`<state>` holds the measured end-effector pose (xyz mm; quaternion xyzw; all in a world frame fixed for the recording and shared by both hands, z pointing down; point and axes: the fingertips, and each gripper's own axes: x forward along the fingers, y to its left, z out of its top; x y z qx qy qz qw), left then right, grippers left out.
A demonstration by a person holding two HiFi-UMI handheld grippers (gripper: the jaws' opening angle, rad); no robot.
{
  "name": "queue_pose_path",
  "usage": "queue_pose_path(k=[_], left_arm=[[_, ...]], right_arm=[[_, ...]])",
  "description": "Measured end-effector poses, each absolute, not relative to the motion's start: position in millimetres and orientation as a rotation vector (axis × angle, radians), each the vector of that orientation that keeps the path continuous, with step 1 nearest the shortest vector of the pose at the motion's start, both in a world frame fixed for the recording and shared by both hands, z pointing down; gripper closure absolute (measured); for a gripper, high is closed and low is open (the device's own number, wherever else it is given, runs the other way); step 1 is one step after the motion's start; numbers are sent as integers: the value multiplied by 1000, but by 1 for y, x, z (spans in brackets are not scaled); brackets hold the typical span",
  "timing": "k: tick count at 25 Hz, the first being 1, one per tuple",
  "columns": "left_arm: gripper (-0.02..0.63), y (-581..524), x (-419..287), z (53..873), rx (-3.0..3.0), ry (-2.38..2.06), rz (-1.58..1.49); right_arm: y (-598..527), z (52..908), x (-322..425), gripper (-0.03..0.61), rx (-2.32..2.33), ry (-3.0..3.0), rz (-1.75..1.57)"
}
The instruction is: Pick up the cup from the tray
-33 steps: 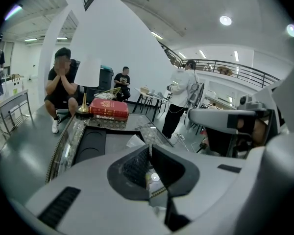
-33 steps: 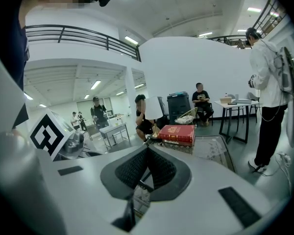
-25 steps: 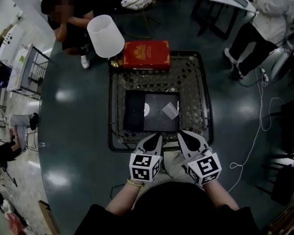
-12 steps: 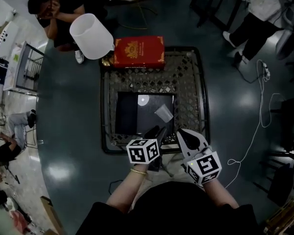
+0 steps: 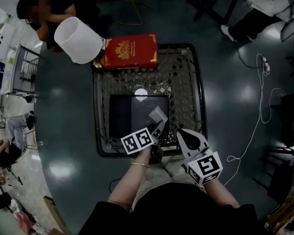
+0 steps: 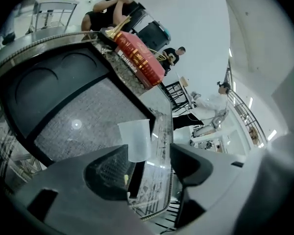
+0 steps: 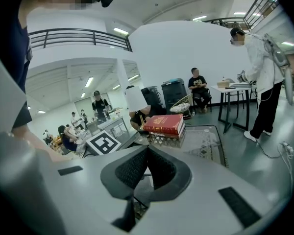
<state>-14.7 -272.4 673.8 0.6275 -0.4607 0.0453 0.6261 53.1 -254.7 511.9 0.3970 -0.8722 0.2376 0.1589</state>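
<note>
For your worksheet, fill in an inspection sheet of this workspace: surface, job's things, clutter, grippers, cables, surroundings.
Surface: lattice-patterned table, dark frame.
Job's things: clear cup upright on black tray, near its right edge.
Clutter: red box and white-shaded lamp at the table's far edge.
Grippers: left gripper jaws opening, cup just ahead, ungripped; right gripper shut, empty, held back.
Cables: white cable on the floor, right of the table.
Surroundings: grey floor; people nearby.

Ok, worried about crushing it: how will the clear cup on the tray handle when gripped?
Probably light and thin-walled: the cup looks translucent, so it may flex. Standing upright, narrow-based on the dark tray, it could tip or slide.
</note>
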Motion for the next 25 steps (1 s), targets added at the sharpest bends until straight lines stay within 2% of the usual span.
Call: queue_pose_path(k=[14,20,25], left_arm=[[294,-296,-12,719,1263,-1129,136],[295,-296,-10,732,1240,-1164,213],[330,-293,-12,734,1241,-1172,240]], right_arm=[[-265,523,70,566,1133,-2472,723],[-263,527,74,568,1143,-2465,731],[-260,527,73,566,1151,-2462,732]])
